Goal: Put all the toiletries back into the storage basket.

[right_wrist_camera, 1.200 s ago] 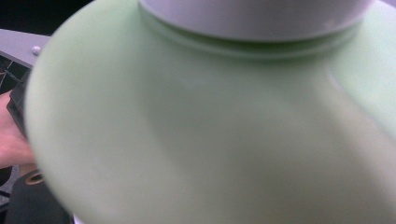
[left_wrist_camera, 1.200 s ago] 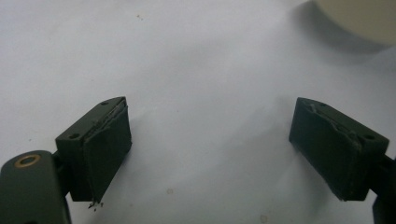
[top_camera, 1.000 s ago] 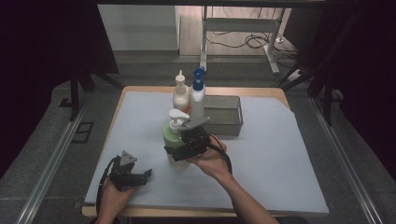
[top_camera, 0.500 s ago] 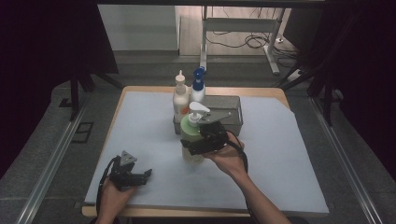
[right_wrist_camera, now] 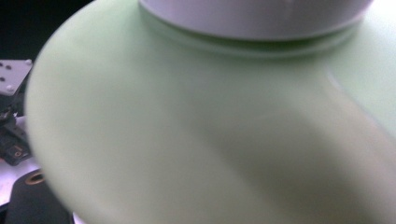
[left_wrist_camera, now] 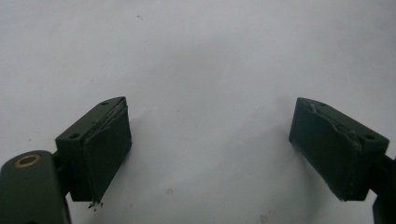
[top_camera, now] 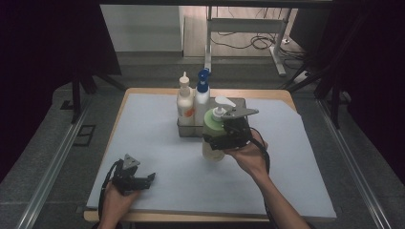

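A pump bottle with a pale green shoulder and a white pump head is gripped by my right gripper, whose jaws are shut on its body. It hangs just in front of the grey tray, near the tray's right half. In the right gripper view the green shoulder and white collar sit very close to the camera. My left gripper rests on the mat at the near left. Its jaws stand wide open over bare mat, with nothing between the pads.
Two bottles stand in the tray's left end: a white one with an orange label and one with a blue spray head. The pale mat covers the table. Dark floor and metal rails lie beyond the table's edges.
My right gripper has carried the pump bottle to the right, away from me and a little upward, closer to the tray. The left gripper has stayed in place.
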Available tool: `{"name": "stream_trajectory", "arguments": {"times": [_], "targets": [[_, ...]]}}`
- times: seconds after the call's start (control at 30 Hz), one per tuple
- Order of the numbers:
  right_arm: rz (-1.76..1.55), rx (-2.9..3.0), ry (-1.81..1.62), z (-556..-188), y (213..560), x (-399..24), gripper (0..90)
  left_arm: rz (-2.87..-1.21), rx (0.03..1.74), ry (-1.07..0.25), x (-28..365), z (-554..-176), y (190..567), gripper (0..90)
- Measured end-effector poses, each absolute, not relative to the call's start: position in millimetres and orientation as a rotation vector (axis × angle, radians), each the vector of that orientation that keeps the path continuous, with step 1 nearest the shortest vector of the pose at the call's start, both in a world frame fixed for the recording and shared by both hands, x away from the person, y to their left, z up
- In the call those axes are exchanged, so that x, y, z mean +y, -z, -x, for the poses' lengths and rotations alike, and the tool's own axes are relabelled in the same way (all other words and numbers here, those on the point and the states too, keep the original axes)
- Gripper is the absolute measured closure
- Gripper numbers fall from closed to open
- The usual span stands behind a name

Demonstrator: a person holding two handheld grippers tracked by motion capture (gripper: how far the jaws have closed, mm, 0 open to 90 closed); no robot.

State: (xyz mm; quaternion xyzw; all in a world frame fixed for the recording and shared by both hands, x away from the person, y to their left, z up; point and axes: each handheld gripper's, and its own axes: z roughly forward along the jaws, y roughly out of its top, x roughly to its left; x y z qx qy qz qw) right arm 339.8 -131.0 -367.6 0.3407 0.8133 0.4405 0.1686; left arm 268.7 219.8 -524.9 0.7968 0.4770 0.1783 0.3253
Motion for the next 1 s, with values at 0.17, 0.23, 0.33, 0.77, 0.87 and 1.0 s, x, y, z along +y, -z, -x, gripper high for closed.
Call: {"name": "stream_trajectory", "arguments": {"times": [0.17,0.23,0.33,0.77,0.87,1.0], "targets": [[-1.0,2.276,-1.242,-344,361,-144,11.9,-2.089,1.251,-0.468,220,-269,525,12.6],[-1.009,2.263,-1.236,-345,358,-149,11.9,-2.089,1.25,-0.468,220,-269,525,12.6],[-1.033,2.24,-1.233,-348,354,-156,11.9,-2.089,1.25,-0.468,220,-269,525,12.6],[-1.082,2.179,-1.202,-367,342,-167,12.0,-2.088,1.251,-0.468,220,-269,525,12.6],[-1.091,2.167,-1.193,-373,341,-168,12.0,-2.088,1.25,-0.469,220,-269,525,12.6],[-1.092,2.155,-1.193,-381,338,-168,12.0,-2.088,1.25,-0.469,220,-269,525,12.6]]}}
